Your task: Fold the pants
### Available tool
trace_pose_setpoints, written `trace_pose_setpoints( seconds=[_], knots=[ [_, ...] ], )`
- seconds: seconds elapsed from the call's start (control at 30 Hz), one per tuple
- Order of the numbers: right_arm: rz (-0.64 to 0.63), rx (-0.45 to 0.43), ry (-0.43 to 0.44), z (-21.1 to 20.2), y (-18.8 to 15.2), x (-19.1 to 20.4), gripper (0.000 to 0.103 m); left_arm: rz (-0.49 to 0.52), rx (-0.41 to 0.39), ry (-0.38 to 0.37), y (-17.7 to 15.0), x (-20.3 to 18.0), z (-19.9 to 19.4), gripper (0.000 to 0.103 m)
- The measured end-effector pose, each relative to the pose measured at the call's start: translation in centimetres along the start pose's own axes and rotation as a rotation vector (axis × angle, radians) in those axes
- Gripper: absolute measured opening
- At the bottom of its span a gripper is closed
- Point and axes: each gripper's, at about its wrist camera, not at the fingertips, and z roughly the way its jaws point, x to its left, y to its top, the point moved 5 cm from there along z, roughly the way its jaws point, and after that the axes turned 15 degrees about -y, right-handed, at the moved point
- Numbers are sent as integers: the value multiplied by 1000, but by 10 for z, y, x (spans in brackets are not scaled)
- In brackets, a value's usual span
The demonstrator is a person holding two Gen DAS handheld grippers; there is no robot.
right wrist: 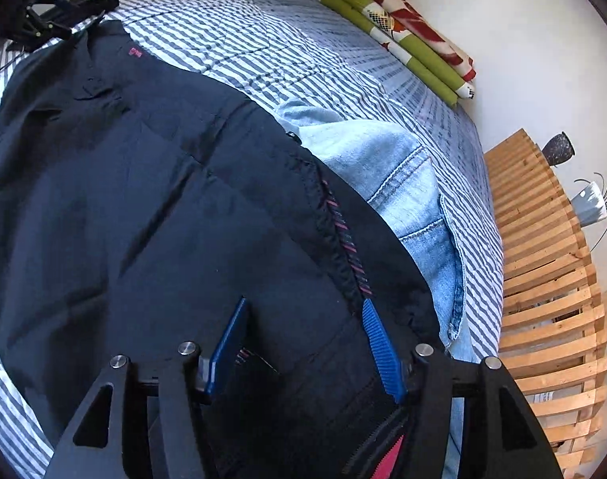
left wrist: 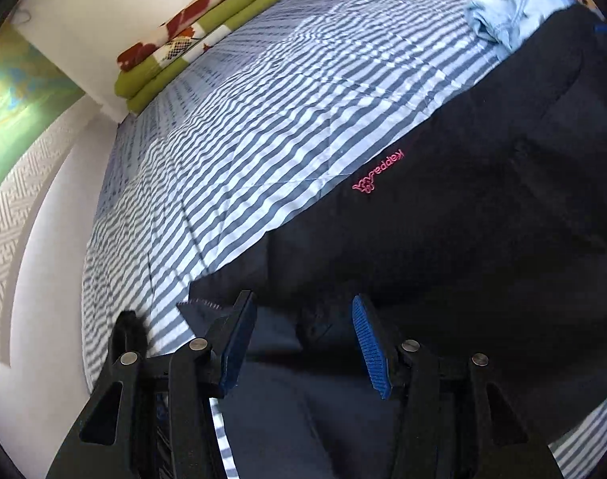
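A: Okay, grippers first. Left gripper (left wrist: 303,343) had its jaws parted, nothing pinched; dark cloth lay under the gap but the blue pads (left wrist: 369,353) weren't pressing on it. It sat right over the hem end of the black pants (left wrist: 463,207).

B: Right gripper (right wrist: 305,343)?

A: Jaws also apart and empty, hanging over the waistband (right wrist: 343,235) end, striped trim just ahead of its fingertips.

B: So the long axis ran between the two hands?

A: Yes. Pants lay flat on the striped bed cover (left wrist: 243,119), stretched hem to waist from one gripper to the other, pink logo (left wrist: 379,175) on the leg ahead of the left. Light jeans (right wrist: 403,183) sat just beyond the waist end, partly tucked under it.

B: Which hand was nearer for an end-to-end fold?

A: Each was at its own end. My guess: either end could be picked up and carried along that axis.
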Motion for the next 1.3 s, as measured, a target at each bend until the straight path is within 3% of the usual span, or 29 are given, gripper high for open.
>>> trace_pose_setpoints(
  seconds=[0.03,0.1,0.13,0.17,0.2,0.27,0.5,0.6,0.63,0.67,0.73,0.8,0.87,0.9,0.93,0.97,1.1,1.2,1.23,1.3],
  knots=[
    [-4,2,-21,0,-1,-2,33,15,10,-12,5,-6,7,53],
    [-2,10,-42,0,-1,-5,10,55,49,-64,10,-20,20,52],
    [4,9,-37,-2,-2,-6,8,78,74,-75,11,-25,26,39],
    [6,2,-41,-5,-2,-7,6,95,96,-84,10,-30,31,11],
    [5,-5,-50,-7,-3,-7,5,103,109,-86,9,-33,34,0],
    [6,-16,-78,-10,-2,-5,4,108,100,-69,7,-35,36,0],
    [108,-87,-156,-34,2,-18,3,-32,-15,-102,9,-6,7,0],
    [146,-118,-216,-41,10,-28,3,-57,-14,-140,18,0,8,10],
    [160,-123,-242,-39,15,-33,3,-40,-24,-136,22,-1,8,32],
    [177,-114,-263,-35,19,-37,3,-17,-32,-132,26,-4,10,61],
    [216,-94,-283,-25,26,-45,3,43,-31,-101,34,-11,18,80],
    [228,-70,-265,-15,34,-48,3,74,-20,-40,39,-10,29,80],
    [209,-56,-286,-9,37,-43,3,17,-24,-6,42,4,42,76],
    [194,-52,-304,-3,40,-43,3,-18,-15,13,42,10,49,72],
    [183,-44,-324,2,41,-41,3,-49,-8,6,40,16,56,58],
    [184,-35,-338,3,39,-38,3,-62,-14,-29,41,17,59,54],
    [192,7,-360,21,44,-38,3,-53,-39,17,44,26,48,54],
    [127,58,-342,27,43,-30,4,-154,-61,48,30,60,29,54],
    [136,43,-334,21,42,-33,6,-221,-81,25,23,73,19,54],
    [176,18,-307,6,42,-43,27,-341,-135,-48,2,97,0,54]
  ],
)
